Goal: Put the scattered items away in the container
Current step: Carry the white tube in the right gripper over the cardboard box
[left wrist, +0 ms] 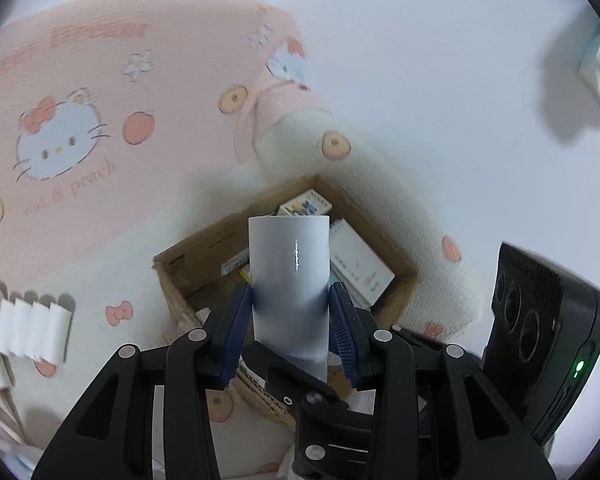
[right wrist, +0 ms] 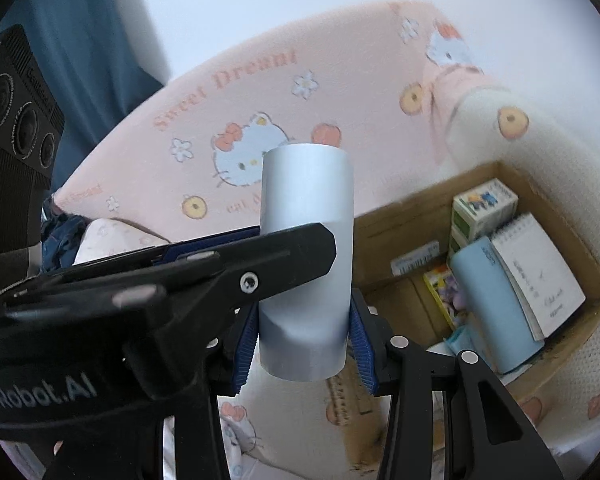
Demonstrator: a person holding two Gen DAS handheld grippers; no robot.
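Cardboard box (right wrist: 400,216) on the bed holds a notepad (right wrist: 540,276), small cartons and a blue case; my left tool (left wrist: 290,320) and right tool (right wrist: 306,332), both angled downward, clamp one silver cylinder (right wrist: 306,216) above it.

Both grippers, left gripper (left wrist: 290,320) and right gripper (right wrist: 304,340), share black plastic frames, ribbed blue pads (left wrist: 236,328), silver rivets (left wrist: 381,335), and white lettering on one body.

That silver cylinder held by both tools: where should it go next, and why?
Probably carry the smooth silver-grey cylinder sideways over the open brown cardboard box before lowering it. Both the left gripper and the right gripper have their jaws clamped on it, and in the right wrist view the box still lies off to one side.
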